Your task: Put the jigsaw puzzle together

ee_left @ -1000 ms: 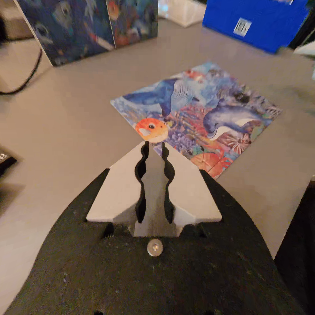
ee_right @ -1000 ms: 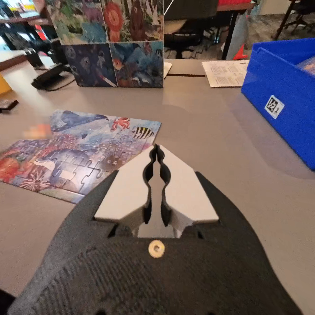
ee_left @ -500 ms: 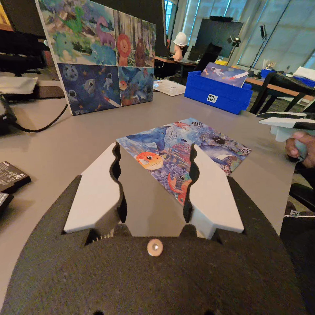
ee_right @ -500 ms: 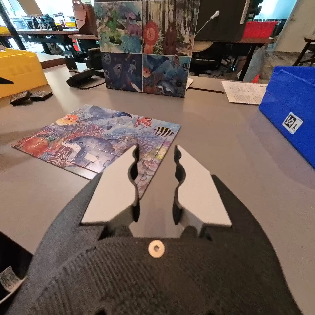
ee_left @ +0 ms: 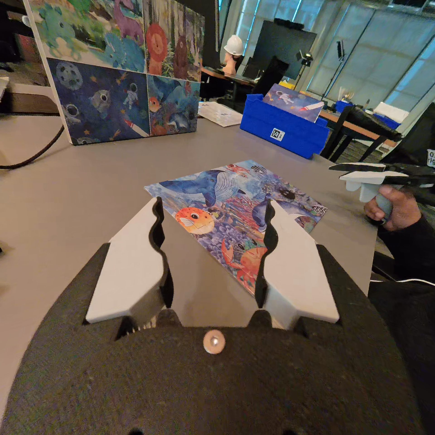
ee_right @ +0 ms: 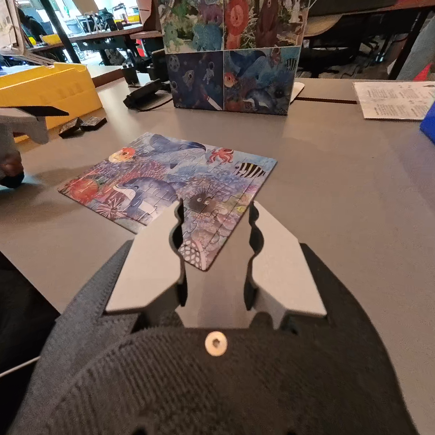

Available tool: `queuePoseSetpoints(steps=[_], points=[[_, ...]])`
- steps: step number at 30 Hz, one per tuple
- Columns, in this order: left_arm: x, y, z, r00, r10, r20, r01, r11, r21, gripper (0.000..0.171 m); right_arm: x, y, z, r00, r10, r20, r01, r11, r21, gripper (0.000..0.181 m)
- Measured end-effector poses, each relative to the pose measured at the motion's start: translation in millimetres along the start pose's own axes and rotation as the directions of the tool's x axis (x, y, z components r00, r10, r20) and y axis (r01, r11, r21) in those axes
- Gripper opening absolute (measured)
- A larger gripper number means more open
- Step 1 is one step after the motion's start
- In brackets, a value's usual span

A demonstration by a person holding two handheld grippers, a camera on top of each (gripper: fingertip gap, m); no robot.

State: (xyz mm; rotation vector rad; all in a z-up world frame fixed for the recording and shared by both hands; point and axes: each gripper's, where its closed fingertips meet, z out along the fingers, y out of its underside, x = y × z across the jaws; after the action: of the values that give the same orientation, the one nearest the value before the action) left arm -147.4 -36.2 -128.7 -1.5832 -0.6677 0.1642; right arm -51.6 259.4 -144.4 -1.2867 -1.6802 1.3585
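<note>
2 grippers hung above the table [ee_left: 94, 188], both spread wide and holding nothing. The left gripper [ee_left: 214, 204] and right gripper [ee_right: 215, 207] stood back from the puzzle [ee_right: 179, 179], which lay flat between them, seemingly whole. No loose pieces showed, so the work looked finished. The box [ee_right: 230, 70] stood upright behind, probably as a picture guide.

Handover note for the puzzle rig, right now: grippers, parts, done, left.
Left gripper: open, empty, held above the table.
Right gripper: open, empty, also off the table.
Jigsaw puzzle: flat on the table between both grippers, looks fully assembled, no gaps or loose pieces visible.
Puzzle box stands upright behind it.
Done: assembly, as far as both views show.
Left: probably nothing; check seams are flush.
</note>
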Motion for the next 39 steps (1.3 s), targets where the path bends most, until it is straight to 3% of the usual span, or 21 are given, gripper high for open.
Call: queuePoseSetpoints(steps=[11,30,34,37,39], points=[[-1,-1,0,0.999,-0.045,-0.028,0.045,0.999,0.008,0.085,-3,5,4,0.999,0.019,0.044,-0.017,0.999,-0.042,0.063],[2,-1,-1,0.997,-0.048,-0.053,0.049,0.999,0.008,0.086,-7,9,9,0.998,-0.029,0.048,0.032,0.997,-0.069,0.063],[7,0,-1,0.998,-0.022,-0.065,0.023,1.000,0.007,0.088,-4,13,9,0.998,-0.067,0.017,0.068,0.993,-0.099,0.064],[4,5,1,0.996,0.083,0.021,-0.082,0.996,-0.043,0.072,25,20,5,0.991,-0.072,-0.110,0.052,0.983,-0.174,0.061],[6,11,4,0.988,0.149,0.051,-0.144,0.986,-0.090,0.065,29,22,4,0.990,-0.076,-0.117,0.052,0.979,-0.196,0.049]])
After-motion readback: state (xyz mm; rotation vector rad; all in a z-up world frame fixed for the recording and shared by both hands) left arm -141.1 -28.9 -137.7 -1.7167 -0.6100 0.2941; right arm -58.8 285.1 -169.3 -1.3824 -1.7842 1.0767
